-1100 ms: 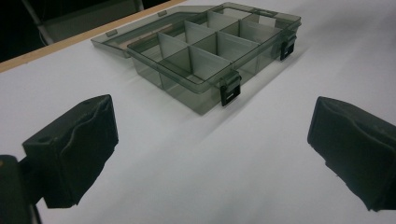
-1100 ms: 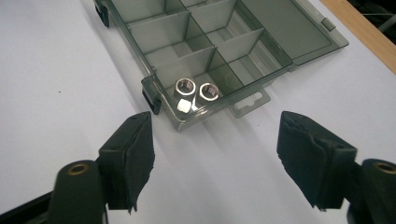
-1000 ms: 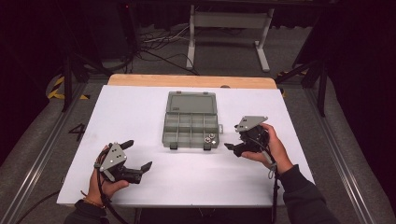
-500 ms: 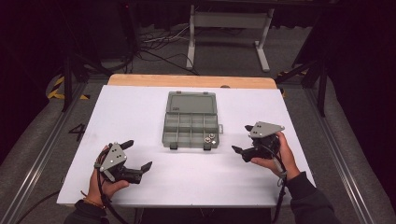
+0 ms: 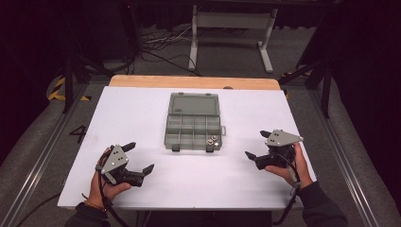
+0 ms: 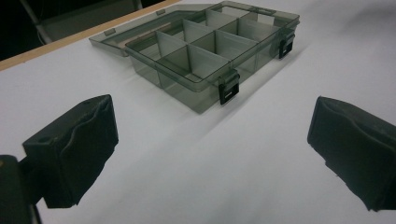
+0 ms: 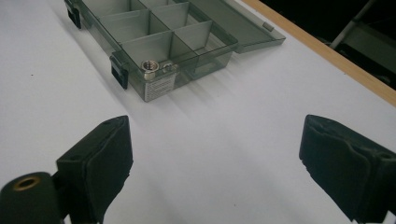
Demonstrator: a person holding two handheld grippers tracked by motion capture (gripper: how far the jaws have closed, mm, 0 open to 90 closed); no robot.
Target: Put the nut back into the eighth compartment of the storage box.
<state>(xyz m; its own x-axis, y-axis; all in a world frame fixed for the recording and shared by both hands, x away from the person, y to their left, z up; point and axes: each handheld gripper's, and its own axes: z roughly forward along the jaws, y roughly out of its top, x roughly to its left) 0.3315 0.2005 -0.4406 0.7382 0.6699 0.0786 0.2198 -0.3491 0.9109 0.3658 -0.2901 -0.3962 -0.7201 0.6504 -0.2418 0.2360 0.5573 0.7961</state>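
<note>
A grey see-through organiser box (image 5: 193, 126) lies open at the middle of the white table (image 5: 142, 109), its lid folded back. Its near right compartment holds small metal nuts (image 5: 212, 140); one nut (image 7: 150, 66) sits by the box's corner in the right gripper view. My left gripper (image 5: 139, 158) rests open at the near left of the table, with nothing between its pads (image 6: 74, 149). My right gripper (image 5: 258, 144) is open too, at the near right, apart from the box (image 7: 154, 37). The box (image 6: 205, 51) lies ahead of the left jaws.
A wooden strip (image 5: 189, 82) runs along the table's far edge. Beyond it a white metal stand (image 5: 227, 28) and cables (image 5: 156, 45) sit on the dark floor. Rails (image 5: 38, 156) flank the table on both sides.
My right gripper has drawn back from the box toward the near right of the table. The left gripper has stayed where it was.
</note>
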